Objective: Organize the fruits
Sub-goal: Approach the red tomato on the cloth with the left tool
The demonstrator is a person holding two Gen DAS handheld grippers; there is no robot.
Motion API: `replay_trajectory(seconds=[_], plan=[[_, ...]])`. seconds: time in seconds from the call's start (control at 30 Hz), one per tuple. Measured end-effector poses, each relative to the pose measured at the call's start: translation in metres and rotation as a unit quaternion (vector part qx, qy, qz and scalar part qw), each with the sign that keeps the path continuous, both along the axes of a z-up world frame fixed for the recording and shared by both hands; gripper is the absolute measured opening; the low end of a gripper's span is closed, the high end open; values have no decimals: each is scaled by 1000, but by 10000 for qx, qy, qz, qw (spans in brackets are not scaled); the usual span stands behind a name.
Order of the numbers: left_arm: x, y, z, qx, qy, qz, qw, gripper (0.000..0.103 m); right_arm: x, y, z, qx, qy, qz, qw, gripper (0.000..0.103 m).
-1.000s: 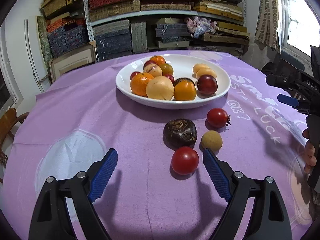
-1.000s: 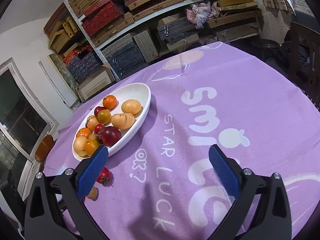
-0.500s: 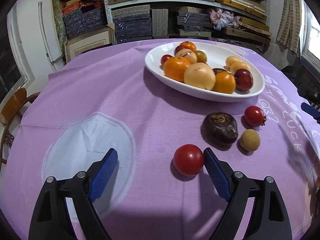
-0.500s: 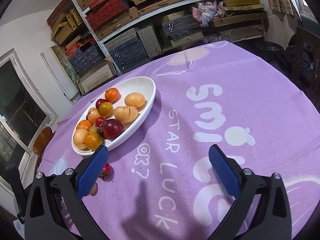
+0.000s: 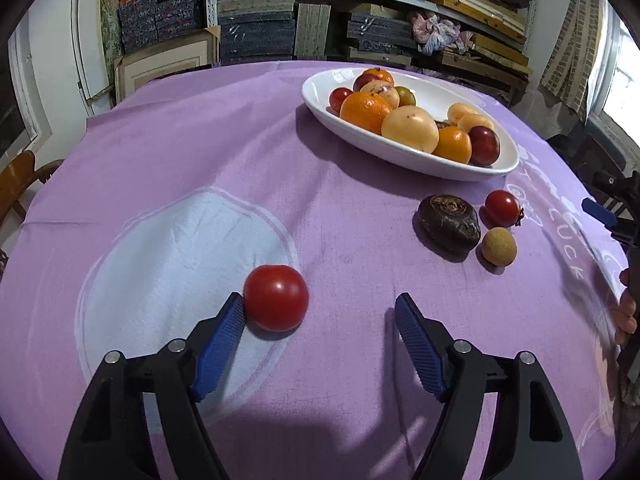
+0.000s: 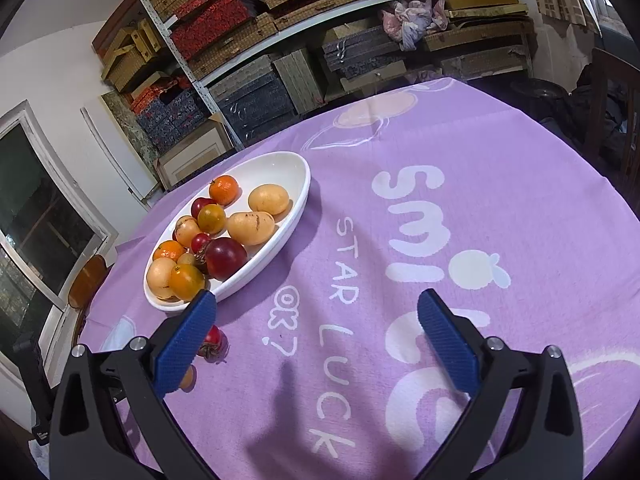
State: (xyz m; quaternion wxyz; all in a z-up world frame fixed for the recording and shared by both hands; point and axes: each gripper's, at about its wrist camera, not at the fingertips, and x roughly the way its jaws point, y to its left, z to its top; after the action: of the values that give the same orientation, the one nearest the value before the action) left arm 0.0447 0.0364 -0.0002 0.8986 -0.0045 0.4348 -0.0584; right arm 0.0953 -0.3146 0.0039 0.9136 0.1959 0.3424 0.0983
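A red tomato (image 5: 276, 298) lies on the purple cloth just inside my open left gripper (image 5: 320, 316), touching its left pad (image 5: 224, 328). A dark brown fruit (image 5: 448, 220), a small red tomato (image 5: 502, 208) and a small tan round fruit (image 5: 499, 246) lie to the right, in front of the white oval bowl (image 5: 400, 156) holding several fruits. My right gripper (image 6: 316, 328) is open and empty over the cloth, to the right of the bowl (image 6: 296, 208); the small tomato (image 6: 212, 342) shows behind its left finger.
The round table is covered by a purple cloth (image 6: 460, 168) with white print. Shelves of boxes (image 5: 320, 20) stand behind it. A wooden chair (image 5: 20, 184) is at the left edge. The right gripper (image 5: 612, 208) shows at the right edge of the left view.
My left gripper has swung to the right around the red tomato, which now sits against the left pad instead of the right one. The right gripper has barely moved.
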Motion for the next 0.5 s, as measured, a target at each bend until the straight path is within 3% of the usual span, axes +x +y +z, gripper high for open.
replay_trajectory(seconds=[0.5], plan=[[6, 16, 7, -422, -137, 261, 9987, 76, -1, 5, -3, -85, 12, 34, 10000, 99]])
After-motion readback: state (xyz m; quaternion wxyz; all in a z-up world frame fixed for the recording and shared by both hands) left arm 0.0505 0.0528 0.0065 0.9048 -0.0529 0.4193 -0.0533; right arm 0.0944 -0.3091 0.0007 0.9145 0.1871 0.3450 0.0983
